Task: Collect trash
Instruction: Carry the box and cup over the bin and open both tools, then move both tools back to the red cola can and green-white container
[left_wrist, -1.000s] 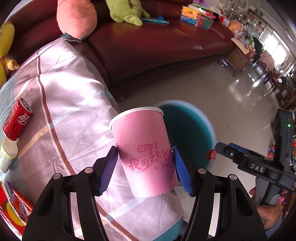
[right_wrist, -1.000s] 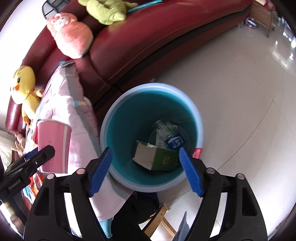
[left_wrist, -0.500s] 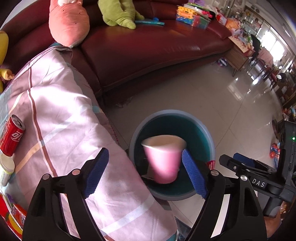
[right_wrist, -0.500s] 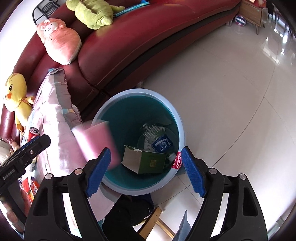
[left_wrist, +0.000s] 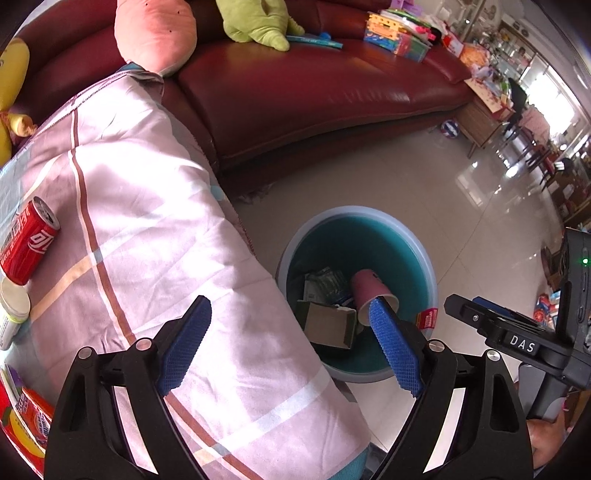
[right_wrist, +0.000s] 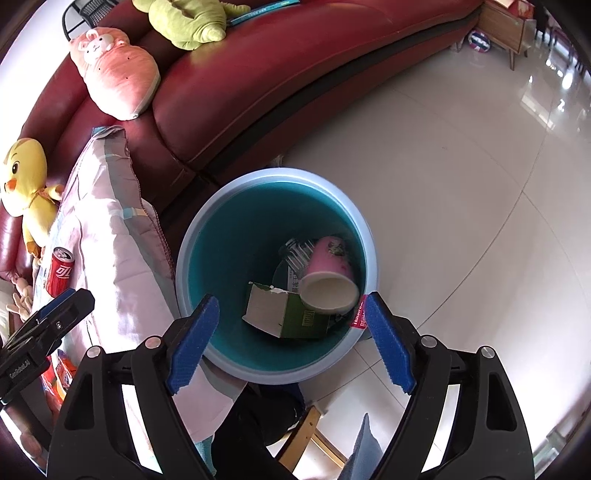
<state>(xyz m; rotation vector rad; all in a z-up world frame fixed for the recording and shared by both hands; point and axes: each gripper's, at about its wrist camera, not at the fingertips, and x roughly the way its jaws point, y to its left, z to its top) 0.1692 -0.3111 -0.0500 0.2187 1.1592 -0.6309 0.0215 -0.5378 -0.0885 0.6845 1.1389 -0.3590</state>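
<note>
pink cup (right_wrist: 328, 275) lies tipped inside the bin (right_wrist: 192, 258), so next is the red can (left_wrist: 27, 245) on the blanket's (left_wrist: 147, 206) left edge, long axis slanted, nearer the empty, still-opening left gripper (left_wrist: 290, 349)

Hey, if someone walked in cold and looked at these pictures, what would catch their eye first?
Probably the blue bin on the pale floor beside the dark red sofa, with a pink paper cup lying on its side inside, on a green carton. Next, the red soda can lying on the pink checked cloth to the left.
</note>
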